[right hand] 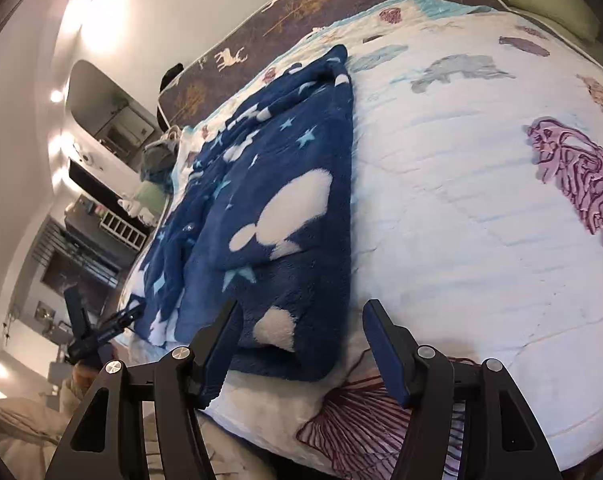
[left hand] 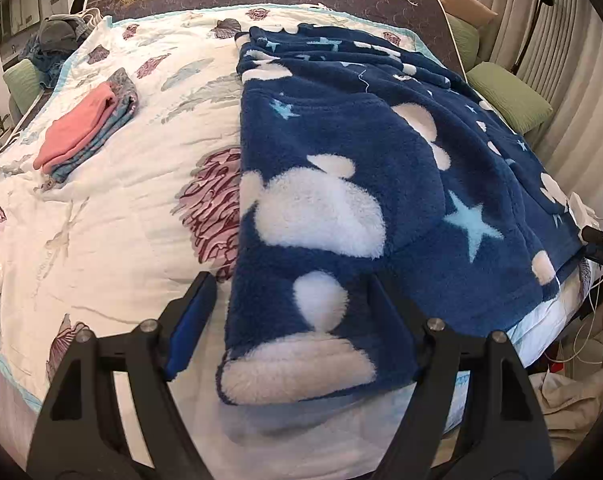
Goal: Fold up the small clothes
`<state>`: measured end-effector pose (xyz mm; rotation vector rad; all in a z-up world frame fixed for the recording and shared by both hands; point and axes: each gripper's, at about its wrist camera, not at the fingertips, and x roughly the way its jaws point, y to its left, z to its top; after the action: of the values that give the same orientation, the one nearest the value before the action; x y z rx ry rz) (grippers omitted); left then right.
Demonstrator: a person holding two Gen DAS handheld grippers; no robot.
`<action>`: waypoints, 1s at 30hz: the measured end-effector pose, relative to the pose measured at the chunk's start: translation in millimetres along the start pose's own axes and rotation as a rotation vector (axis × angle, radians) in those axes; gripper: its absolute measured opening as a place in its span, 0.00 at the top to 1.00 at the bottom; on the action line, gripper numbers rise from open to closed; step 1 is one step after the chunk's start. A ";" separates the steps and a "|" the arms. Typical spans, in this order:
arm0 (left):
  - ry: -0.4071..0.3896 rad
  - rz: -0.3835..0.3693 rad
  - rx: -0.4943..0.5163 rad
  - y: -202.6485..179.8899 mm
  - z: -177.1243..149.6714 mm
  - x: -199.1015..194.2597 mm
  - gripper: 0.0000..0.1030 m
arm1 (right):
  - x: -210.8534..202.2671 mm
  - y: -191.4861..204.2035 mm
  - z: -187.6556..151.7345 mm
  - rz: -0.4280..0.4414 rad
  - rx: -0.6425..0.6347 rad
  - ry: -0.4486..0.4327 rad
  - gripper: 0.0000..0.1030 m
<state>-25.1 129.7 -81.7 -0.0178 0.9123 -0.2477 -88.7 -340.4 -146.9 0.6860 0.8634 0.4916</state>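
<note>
Jaws of left gripper (left hand: 289, 316) open, straddling the near corner of the navy fleece garment (left hand: 341, 184), pads not pressing. Right gripper (right hand: 301, 340) open too, over its other near corner. Fleece is plush, white blobs, pale stars, lying on white quilted bedspread (left hand: 101, 240). Folded pink-topped stack (left hand: 89, 124) far left; bare quilt between.

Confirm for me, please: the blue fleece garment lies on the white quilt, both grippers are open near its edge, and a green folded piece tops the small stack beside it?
Not quite: the top piece of the folded stack is pink, not green, as the left wrist view shows. The blue fleece garment does lie on the white quilt, with the left gripper and the right gripper open near its edge.
</note>
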 end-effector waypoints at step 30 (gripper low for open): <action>0.054 -0.259 -0.108 24.6 -14.0 -14.4 0.52 | 24.7 -16.4 14.1 0.164 0.175 0.143 0.57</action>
<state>-39.5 158.0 -82.0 -0.2306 0.9760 -0.4407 -61.3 -340.6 -165.0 0.8948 0.9972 0.6225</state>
